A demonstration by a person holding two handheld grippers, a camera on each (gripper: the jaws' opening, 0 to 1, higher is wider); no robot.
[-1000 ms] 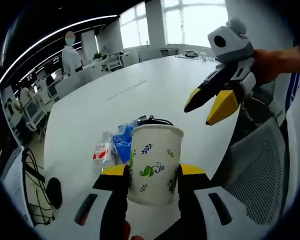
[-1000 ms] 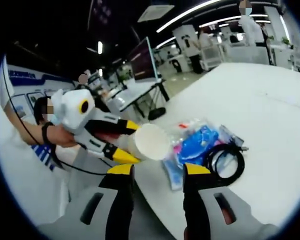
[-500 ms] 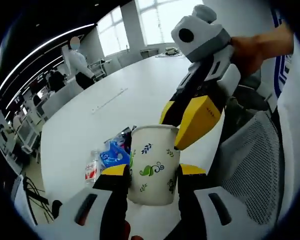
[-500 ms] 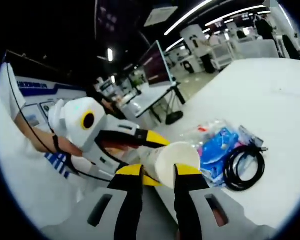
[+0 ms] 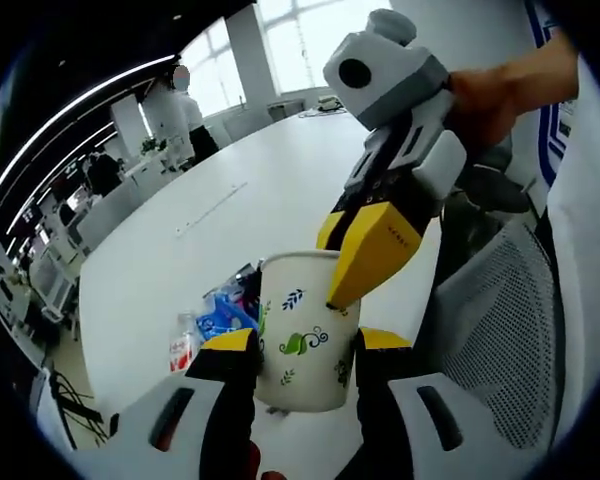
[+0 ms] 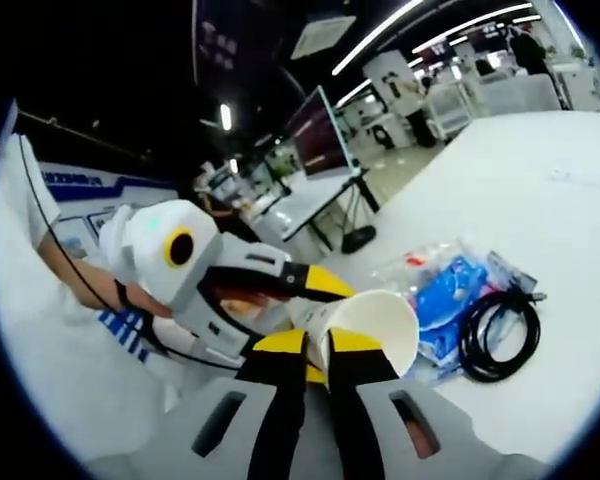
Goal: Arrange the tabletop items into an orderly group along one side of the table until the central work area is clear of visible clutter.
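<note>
A white paper cup (image 5: 302, 325) with green leaf prints stands upright between the jaws of my left gripper (image 5: 305, 342), which is shut on its body. From the right, my right gripper (image 5: 332, 272) reaches down onto the cup's rim. In the right gripper view the cup (image 6: 377, 318) shows its open mouth, and my right gripper (image 6: 315, 342) has its jaws nearly together, pinching the near rim. My left gripper (image 6: 302, 308) holds the cup from the left there, with a person's hand behind it.
On the white table (image 5: 230, 205) beyond the cup lie a small plastic bottle (image 5: 183, 346), a blue packet (image 5: 220, 312) and a coiled black cable (image 6: 495, 335). A grey mesh chair (image 5: 505, 340) stands at the right. People stand far off.
My right gripper came in from open and apart, and its jaws shut onto the cup's rim. My left gripper kept hold of the cup throughout.
</note>
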